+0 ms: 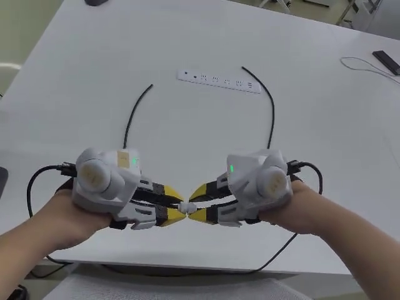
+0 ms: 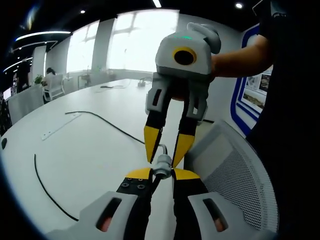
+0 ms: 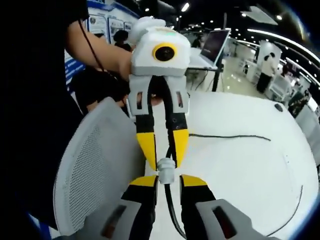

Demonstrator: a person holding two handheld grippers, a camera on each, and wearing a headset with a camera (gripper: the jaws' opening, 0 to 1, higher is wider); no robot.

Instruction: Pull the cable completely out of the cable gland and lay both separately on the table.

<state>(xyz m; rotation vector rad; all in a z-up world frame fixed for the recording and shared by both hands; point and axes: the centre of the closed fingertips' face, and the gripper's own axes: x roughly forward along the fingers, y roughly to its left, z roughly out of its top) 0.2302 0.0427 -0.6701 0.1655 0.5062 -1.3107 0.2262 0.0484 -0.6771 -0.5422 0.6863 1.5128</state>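
A small white cable gland [image 1: 186,207] hangs just above the table's near edge, pinched between both grippers, which face each other tip to tip. My left gripper [image 1: 177,213] comes in from the left and is shut on the gland [image 2: 162,166]. My right gripper [image 1: 195,212] comes in from the right and is shut on the gland's [image 3: 166,170] other end. A thin black cable [image 1: 131,119] lies on the white table [image 1: 200,37]. It runs from both sides toward the grippers, and a stretch of it passes back between my right gripper's [image 3: 169,181] jaws.
A white power strip [image 1: 219,81] lies at mid-table beyond the cable's two ends. A thin white wire [image 1: 362,64] and a black bar [image 1: 386,60] lie at the far right. A mesh chair [image 3: 95,165] stands just off the table's near edge, below the grippers.
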